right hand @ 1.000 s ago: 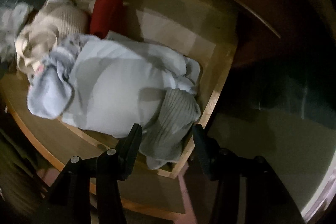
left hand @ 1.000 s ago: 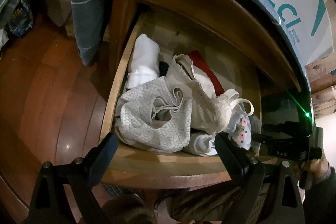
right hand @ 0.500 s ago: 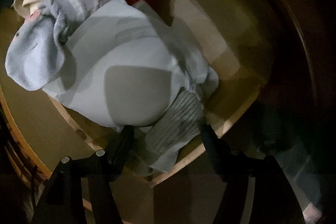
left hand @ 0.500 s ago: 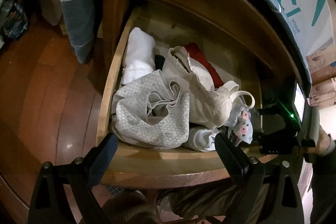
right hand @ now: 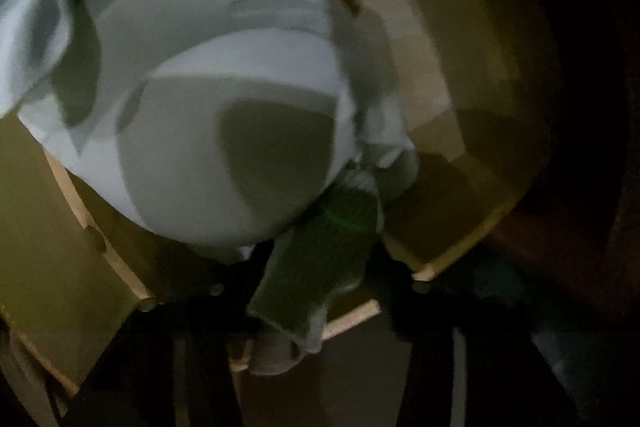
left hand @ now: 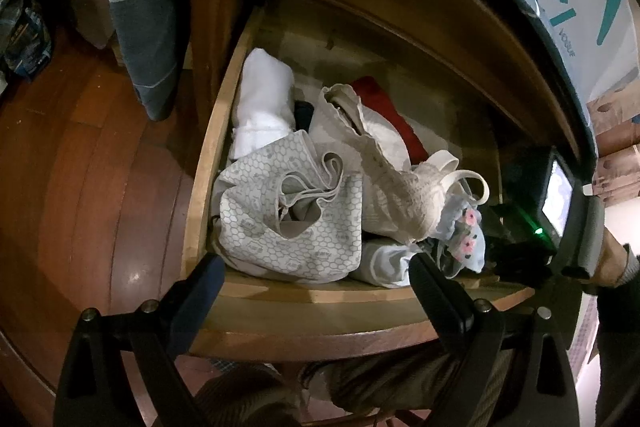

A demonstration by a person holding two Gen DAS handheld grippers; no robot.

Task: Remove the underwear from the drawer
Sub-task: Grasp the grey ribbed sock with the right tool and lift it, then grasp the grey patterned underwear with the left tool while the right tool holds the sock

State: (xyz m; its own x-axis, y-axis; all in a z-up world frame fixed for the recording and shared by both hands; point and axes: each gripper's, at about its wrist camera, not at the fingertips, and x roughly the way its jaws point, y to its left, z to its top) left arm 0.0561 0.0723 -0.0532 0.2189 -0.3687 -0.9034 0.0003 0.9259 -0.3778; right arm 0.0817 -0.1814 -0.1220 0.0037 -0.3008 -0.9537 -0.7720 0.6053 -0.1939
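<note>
Down into the drawer goes the right gripper, fingers closing around a grey ribbed underwear piece at the near right corner. Left gripper hangs spread above the near edge.

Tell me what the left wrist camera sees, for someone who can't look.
An open wooden drawer holds a heap of underwear: a honeycomb-print garment, a lacy cream bra, and folded white cloth. The open left gripper hovers above the drawer's front edge.

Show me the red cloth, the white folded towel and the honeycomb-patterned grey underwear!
Red cloth (left hand: 382, 107), left wrist view, its top fold.
White folded towel (left hand: 262, 99), left wrist view, its middle.
Honeycomb-patterned grey underwear (left hand: 256, 223), left wrist view, its front panel.
</note>
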